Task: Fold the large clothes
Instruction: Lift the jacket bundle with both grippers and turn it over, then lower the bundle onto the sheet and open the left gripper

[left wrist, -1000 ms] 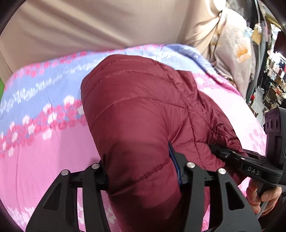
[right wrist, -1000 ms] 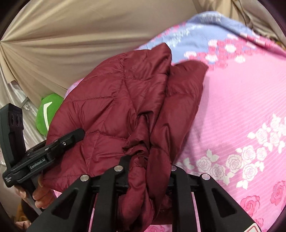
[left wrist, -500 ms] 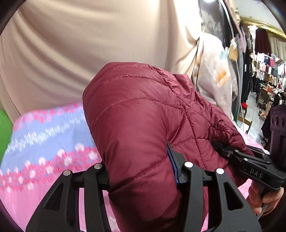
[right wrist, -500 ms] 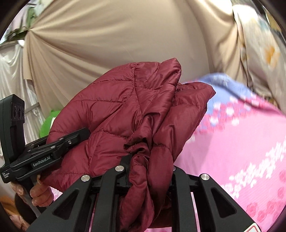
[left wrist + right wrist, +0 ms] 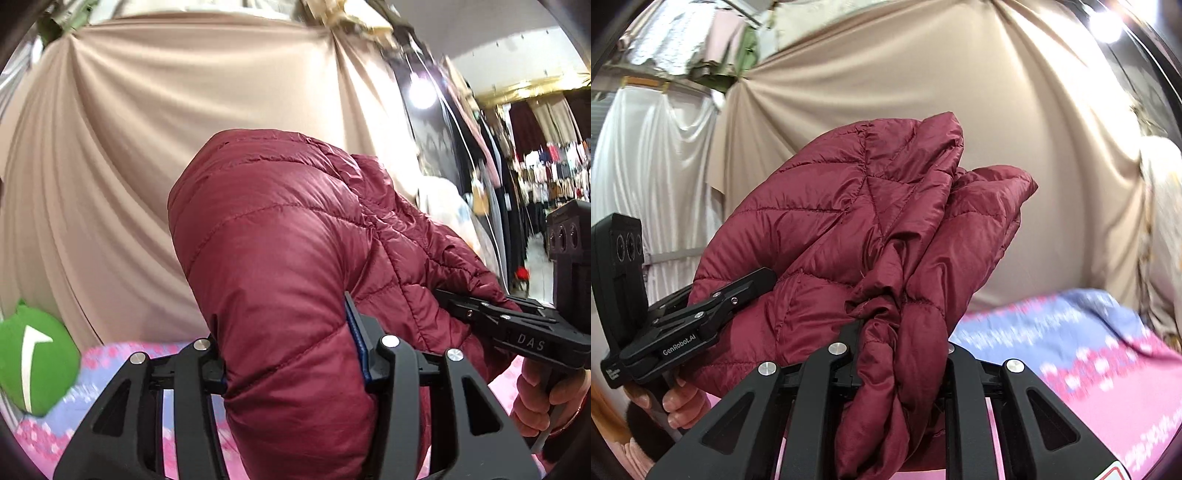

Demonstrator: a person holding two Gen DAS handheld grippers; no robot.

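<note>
Change: both views tipped up; bedspread dropped low, beige curtain fills the frame, jacket lifted.
Left wrist: left gripper [image 5: 291, 350] pinches a thick fold of maroon jacket [image 5: 280, 258]; bedspread [image 5: 122, 354] below.
Right wrist: right gripper [image 5: 899, 350] clamps a bunched edge of the jacket [image 5: 857, 236].
Risk: slick padding could slip out, since the bundle hangs unsupported.
Hidden: pads buried in fabric; lower jacket cut off.

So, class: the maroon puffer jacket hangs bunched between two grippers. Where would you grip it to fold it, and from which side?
Take the maroon puffer jacket along a flat quilted edge, coming level from each side. The left gripper clamps a thick padded roll, and the right gripper pinches a twisted wad, so the panels bunch instead of hanging flat. I'd regrip on single-layer edges, probably after laying it on the floral bedsheet.
</note>
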